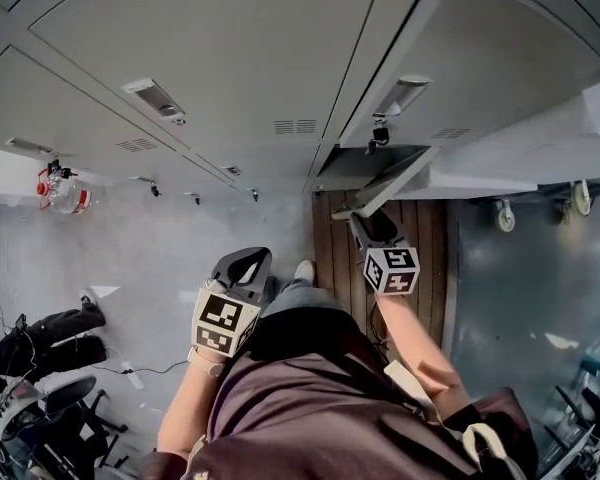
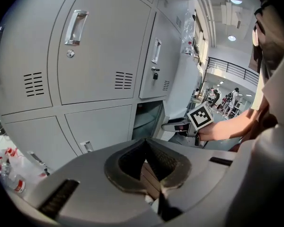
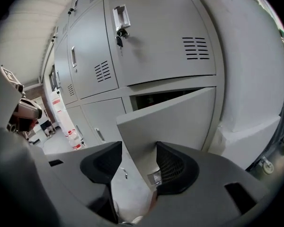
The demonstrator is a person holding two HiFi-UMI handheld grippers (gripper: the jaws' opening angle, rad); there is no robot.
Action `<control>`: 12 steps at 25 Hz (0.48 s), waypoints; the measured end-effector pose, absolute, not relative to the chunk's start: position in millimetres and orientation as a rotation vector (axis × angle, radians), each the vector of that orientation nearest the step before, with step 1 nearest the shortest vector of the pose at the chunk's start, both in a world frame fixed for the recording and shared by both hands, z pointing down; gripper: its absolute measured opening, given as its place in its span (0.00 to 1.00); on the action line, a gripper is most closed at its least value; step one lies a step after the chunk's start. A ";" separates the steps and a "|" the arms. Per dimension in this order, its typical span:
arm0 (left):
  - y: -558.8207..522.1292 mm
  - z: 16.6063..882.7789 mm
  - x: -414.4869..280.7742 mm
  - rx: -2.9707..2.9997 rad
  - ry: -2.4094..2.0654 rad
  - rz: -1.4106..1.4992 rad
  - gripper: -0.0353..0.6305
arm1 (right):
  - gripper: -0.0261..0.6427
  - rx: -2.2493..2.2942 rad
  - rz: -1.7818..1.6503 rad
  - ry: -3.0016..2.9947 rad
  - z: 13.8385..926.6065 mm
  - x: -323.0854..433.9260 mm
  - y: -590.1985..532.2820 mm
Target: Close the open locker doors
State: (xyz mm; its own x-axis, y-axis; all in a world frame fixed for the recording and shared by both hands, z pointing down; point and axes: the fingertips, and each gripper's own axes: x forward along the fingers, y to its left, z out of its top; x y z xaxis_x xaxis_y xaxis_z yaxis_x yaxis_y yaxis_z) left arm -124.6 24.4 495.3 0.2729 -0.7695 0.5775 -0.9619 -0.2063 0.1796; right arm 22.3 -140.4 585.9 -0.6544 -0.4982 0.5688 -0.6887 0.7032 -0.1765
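Observation:
A bank of grey lockers point(image 1: 230, 58) fills the top of the head view. One low locker door point(image 1: 380, 193) stands ajar, swung out over the floor. My right gripper point(image 1: 372, 226) is right at that door's free end. In the right gripper view the grey door point(image 3: 180, 117) and its small handle point(image 3: 154, 177) show between the jaws of the right gripper point(image 3: 139, 160), which stand well apart. My left gripper point(image 1: 245, 266) hangs lower left, away from the lockers. Seen from its own camera, the left gripper point(image 2: 144, 148) has its tips together on nothing. The dark open compartment point(image 2: 146, 119) shows beyond it.
A wooden floor strip point(image 1: 330, 238) runs below the open door. A white unit on castors point(image 1: 505, 216) stands to the right. Clear bottles with red caps point(image 1: 62, 193) sit by the lockers at left. Dark bags and chairs point(image 1: 40, 353) crowd the lower left.

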 end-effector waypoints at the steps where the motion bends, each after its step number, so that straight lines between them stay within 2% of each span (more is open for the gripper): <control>1: 24.4 495.6 -129.4 2.033 -1.565 0.494 0.08 | 0.42 0.901 0.520 -2.426 585.6 15.8 -143.4; 12: 37.9 501.1 -171.5 1.925 -1.666 0.459 0.08 | 0.41 0.830 0.471 -2.449 590.6 -39.2 -175.7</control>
